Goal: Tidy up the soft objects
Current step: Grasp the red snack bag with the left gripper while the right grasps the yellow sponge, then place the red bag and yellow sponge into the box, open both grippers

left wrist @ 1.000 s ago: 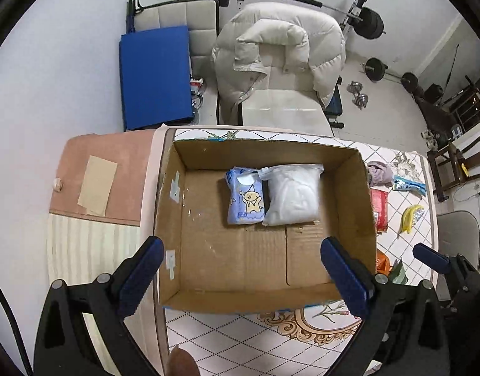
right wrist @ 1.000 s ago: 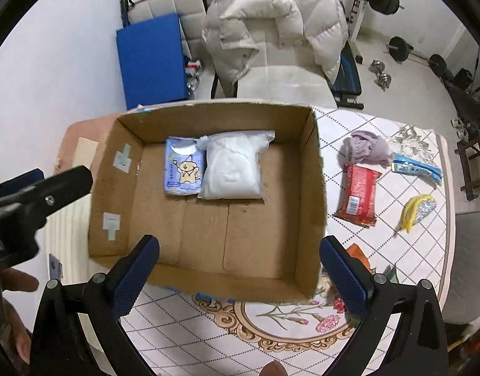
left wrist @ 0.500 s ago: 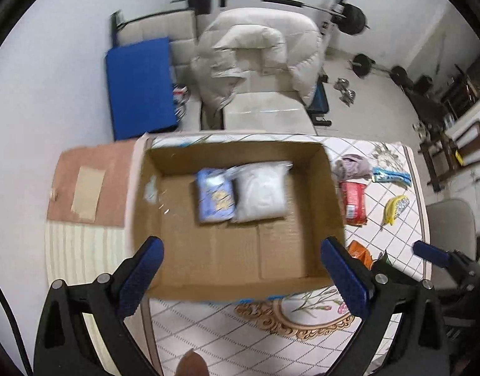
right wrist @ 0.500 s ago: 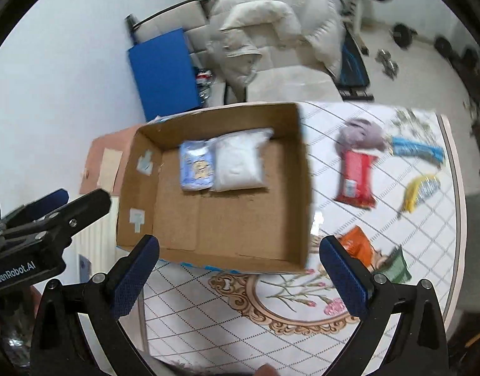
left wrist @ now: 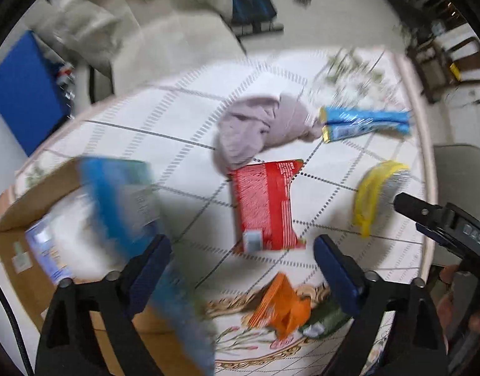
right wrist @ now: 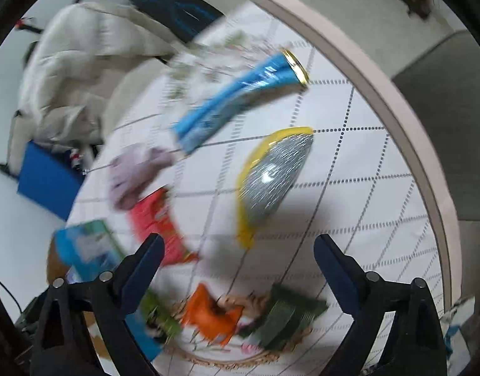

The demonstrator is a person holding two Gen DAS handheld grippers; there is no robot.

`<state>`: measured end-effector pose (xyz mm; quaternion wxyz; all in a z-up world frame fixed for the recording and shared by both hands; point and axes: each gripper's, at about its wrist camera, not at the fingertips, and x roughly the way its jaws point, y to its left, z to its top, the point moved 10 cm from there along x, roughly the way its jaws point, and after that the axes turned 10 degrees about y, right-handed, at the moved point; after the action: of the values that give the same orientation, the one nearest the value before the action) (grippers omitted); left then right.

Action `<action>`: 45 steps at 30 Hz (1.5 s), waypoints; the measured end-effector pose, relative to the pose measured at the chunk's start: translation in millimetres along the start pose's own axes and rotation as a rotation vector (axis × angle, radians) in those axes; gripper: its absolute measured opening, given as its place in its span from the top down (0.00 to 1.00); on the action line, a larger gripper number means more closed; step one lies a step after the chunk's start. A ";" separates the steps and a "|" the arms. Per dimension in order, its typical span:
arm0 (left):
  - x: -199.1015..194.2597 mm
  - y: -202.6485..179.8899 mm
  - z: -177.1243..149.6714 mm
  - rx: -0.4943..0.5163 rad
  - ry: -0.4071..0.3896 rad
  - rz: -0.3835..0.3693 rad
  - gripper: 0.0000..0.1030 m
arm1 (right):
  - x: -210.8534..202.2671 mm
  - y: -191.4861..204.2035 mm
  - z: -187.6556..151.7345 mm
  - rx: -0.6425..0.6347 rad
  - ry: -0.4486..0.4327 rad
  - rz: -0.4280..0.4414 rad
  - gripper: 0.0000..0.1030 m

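Both views are blurred by motion. My left gripper is open and empty above a red snack pack. Beyond it lie a crumpled mauve cloth, a blue packet and a yellow-silver pouch. The cardboard box is at the left edge. My right gripper is open and empty just below the yellow-silver pouch. The blue packet, the mauve cloth and the red pack lie beyond and left of it.
An orange packet and a green packet lie on the floral part of the tablecloth near both grippers. The table's pink edge curves along the right. A padded white chair stands behind the table.
Both grippers have swung right, away from the box, and dropped closer to the loose packets on the tablecloth. The box has slid to the left edge of both views.
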<state>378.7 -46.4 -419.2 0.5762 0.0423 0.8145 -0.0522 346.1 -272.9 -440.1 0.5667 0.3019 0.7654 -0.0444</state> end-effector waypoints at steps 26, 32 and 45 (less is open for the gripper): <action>-57.4 15.4 -49.6 -0.042 -0.149 -0.105 0.58 | -26.9 79.5 -59.6 -0.359 -0.029 -0.074 0.57; -124.7 98.8 -109.2 -0.102 -0.240 -0.095 0.58 | -56.6 172.0 -151.8 -0.558 -0.066 0.009 0.57; -20.4 302.0 -195.8 -0.336 0.005 -0.035 0.58 | 98.3 325.7 -307.4 -0.832 0.080 -0.017 0.57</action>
<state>241.6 278.9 -346.2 0.5722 -0.0688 0.8138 0.0747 237.3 158.7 -329.9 0.6096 0.0424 0.7420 0.2757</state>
